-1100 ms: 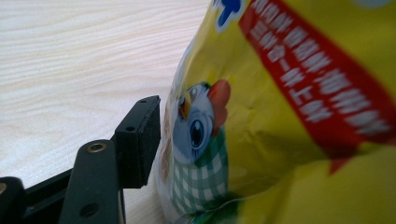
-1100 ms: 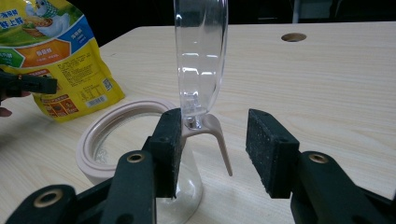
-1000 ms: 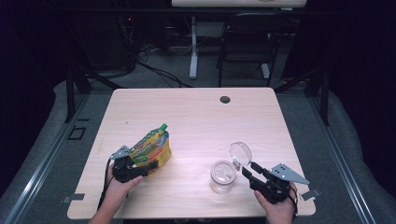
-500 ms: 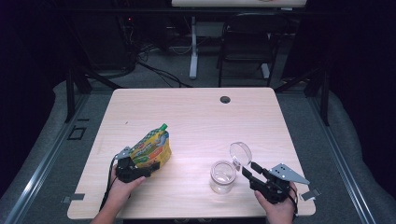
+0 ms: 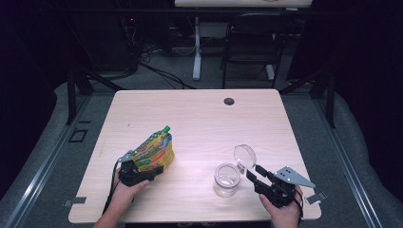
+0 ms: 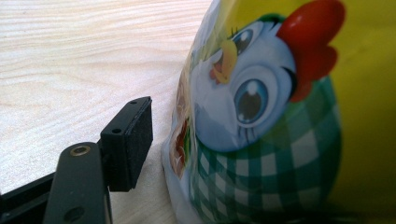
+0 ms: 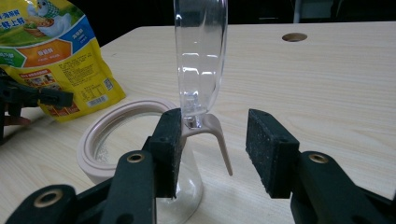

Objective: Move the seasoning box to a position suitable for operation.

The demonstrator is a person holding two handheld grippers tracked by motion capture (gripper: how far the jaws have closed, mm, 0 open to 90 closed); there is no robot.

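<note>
This looks like a lab or recording studio — one pale wood-grain surface (image 5: 199,123) stands lit in an otherwise dark room, with black drapes around it. Cables (image 5: 157,71) trail over grey carpet (image 5: 328,142) behind it, near a stand's white leg (image 5: 196,52) and a black chair (image 5: 249,47) — a test setup, not a home.

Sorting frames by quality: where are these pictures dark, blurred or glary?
High view: table lit, surroundings nearly black, slight sheen beside the jar. Left gripper view: pouch close and soft. Right gripper view: jar lid shows pale reflections, background dark.
</note>
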